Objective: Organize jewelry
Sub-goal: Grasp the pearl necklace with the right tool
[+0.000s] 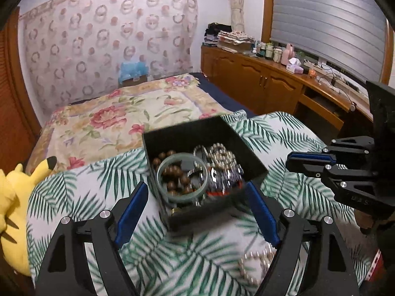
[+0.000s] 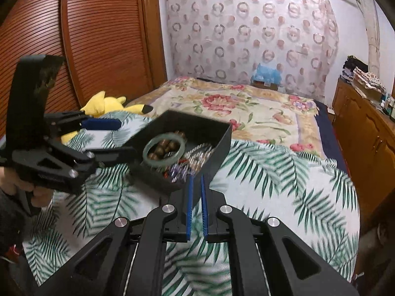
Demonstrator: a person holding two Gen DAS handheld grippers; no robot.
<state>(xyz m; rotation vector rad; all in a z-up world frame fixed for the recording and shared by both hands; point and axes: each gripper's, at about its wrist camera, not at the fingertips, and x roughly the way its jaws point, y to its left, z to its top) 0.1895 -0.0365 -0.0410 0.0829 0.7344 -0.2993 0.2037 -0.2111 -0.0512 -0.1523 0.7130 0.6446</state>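
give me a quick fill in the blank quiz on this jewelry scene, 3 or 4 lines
1. The green bangle lies inside the black ____.
2. The left gripper has its jaws ____.
3. The plush toy beside the palm-leaf cloth is ____ in colour.
4. The brown beads show through the ring of the ____.

Missing words: box; open; yellow; bangle
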